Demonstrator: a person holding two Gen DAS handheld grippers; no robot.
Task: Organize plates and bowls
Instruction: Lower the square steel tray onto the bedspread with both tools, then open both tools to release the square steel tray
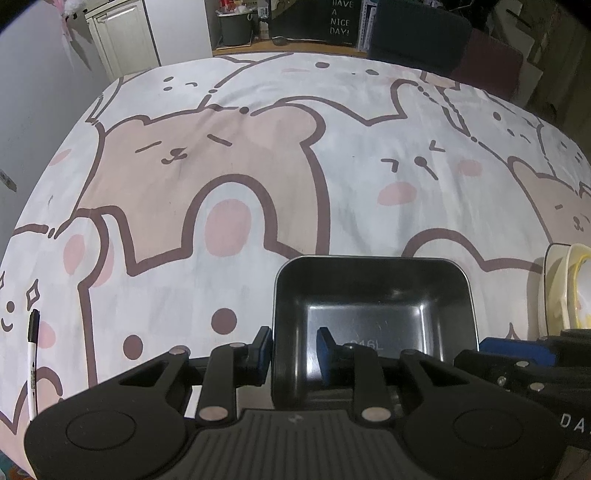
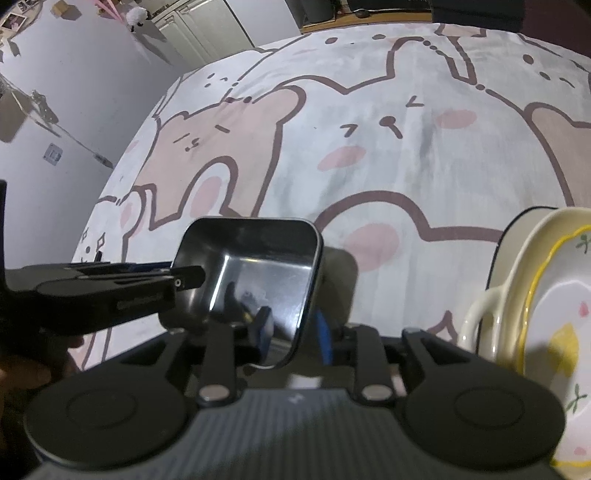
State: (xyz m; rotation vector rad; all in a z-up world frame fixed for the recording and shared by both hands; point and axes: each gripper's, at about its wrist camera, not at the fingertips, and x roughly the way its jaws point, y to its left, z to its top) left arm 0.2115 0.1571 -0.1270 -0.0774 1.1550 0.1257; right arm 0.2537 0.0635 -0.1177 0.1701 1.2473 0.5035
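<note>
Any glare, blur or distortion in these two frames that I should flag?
Left wrist view: sharp and evenly lit; the fisheye bows the bear-print cloth; faint sheen on the metal tray floor. Right wrist view: softer focus; the tray wall mirrors the right gripper; a shadow falls across the stacked plates at the right edge.

I'm looking across a cloth (image 1: 258, 155) printed with cartoon bears and rabbits in pink, tan and brown. To the left stands a pale wall (image 1: 33, 92); behind it, cream cabinet doors (image 1: 122, 37). Farther back — a dark sign (image 1: 340, 16) reading "HAVE A NICE DAY!" and a grey bin (image 1: 236, 26). Lighting is dim, indoor.
</note>
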